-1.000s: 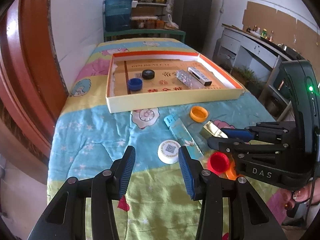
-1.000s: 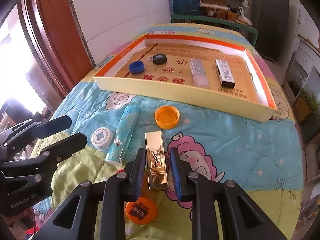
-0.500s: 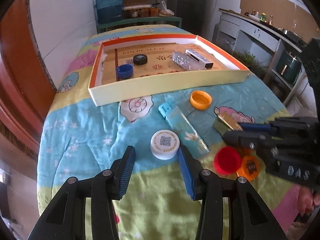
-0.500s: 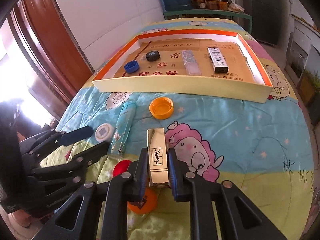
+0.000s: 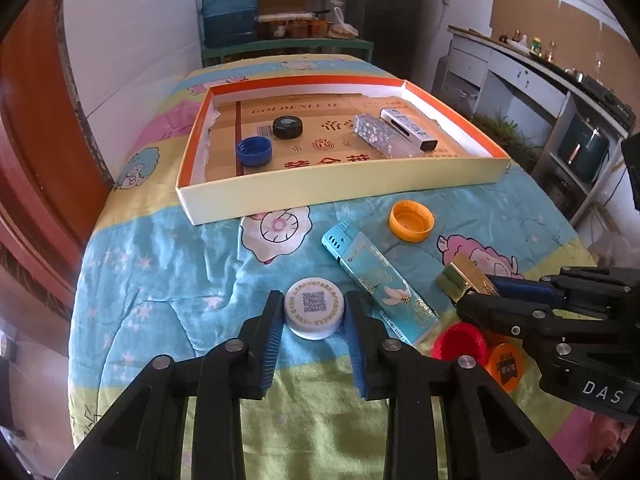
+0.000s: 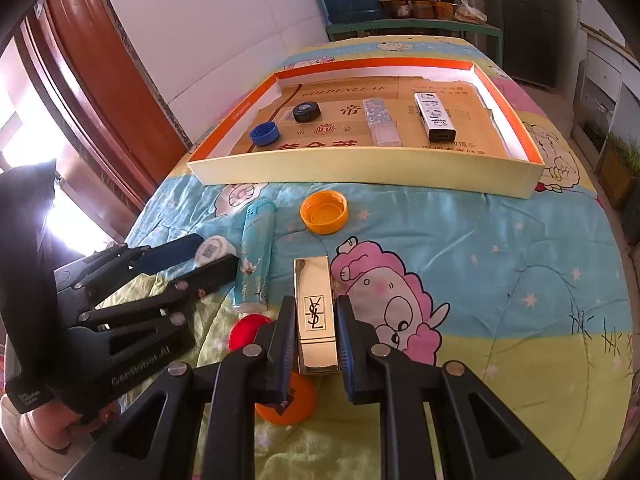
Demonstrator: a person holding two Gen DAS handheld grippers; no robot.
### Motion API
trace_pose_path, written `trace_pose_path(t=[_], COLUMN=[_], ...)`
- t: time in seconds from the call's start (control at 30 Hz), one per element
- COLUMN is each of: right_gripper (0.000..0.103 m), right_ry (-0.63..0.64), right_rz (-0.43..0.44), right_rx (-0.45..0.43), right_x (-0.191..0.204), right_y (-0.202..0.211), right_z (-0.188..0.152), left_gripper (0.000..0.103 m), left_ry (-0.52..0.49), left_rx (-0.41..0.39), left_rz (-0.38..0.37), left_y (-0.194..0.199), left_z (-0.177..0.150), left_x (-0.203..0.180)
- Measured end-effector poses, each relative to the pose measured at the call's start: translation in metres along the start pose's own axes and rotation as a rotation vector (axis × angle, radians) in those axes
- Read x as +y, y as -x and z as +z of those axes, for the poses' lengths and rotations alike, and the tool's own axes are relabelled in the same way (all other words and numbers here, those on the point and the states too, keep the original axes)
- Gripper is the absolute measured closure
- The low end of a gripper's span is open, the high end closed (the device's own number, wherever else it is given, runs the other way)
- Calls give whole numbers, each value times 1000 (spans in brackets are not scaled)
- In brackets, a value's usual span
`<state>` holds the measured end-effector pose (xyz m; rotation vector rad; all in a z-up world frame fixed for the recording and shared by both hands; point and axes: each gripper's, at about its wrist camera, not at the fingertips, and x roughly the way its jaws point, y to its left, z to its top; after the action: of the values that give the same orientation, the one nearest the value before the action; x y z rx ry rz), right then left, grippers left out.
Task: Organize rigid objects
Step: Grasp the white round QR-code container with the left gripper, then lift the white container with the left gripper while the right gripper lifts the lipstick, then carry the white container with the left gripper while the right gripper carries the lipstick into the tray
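1. Left wrist view: your left gripper (image 5: 314,320) is closing on the white cap (image 5: 314,313), which sits squarely between its fingers on the quilted table (image 5: 168,264); the blue pads appear to touch the cap's rim on both sides. The tray (image 5: 340,188) lies straight ahead, well apart, already holding a blue cap (image 5: 254,151) and a black cap (image 5: 287,126). A blue lighter (image 5: 378,278) lies just to the right, slanting away.

2. Right wrist view: your right gripper (image 6: 316,344) is clamped narrow on the gold lipstick case (image 6: 315,314), whose long axis runs along the fingers, pointing toward the tray (image 6: 360,170). An orange cap (image 6: 324,213) lies between case and tray. Each hand is nearest its own object.
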<state>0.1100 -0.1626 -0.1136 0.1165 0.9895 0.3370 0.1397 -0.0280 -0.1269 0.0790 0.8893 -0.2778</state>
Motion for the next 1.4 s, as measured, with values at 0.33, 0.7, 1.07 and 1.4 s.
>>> trace_pose_path(t=[0.33, 0.7, 1.07, 1.4], right_gripper=[83, 85, 85, 85], right_ry=[8, 15, 7, -28], right_rz=[-7, -13, -41, -81], right_rx=[-15, -53, -128, -206], right_x=[0, 1, -12, -42], right_y=[8, 21, 46, 67], right_z=[0, 9, 32, 75], left_gripper=[72, 72, 72, 72], left_ry=[30, 56, 20, -10], left_rx=[-11, -62, -131, -158], left_rz=[-11, -47, -50, -58], left_y=[7, 27, 43, 35], left_z=[-1, 13, 44, 88], left_x=[5, 8, 3, -3])
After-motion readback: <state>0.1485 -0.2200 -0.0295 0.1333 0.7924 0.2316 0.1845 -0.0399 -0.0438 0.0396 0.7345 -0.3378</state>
